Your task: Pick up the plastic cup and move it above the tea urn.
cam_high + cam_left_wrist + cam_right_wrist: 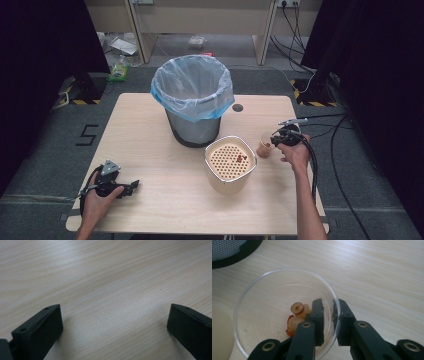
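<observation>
cup (274, 305): clear plastic, on the table (150, 125) beside the perforated container (230, 162), fruit pieces inside. right gripper (328, 308) clamps its rim. left gripper (113, 322) rests spread wide, holding nothing.

We see a table (150, 130) of pale, smooth matt wood grain, a clear glossy plastic cup (257, 290), a thin translucent plastic liner (192, 85) over the bin, and matt black jaws
</observation>
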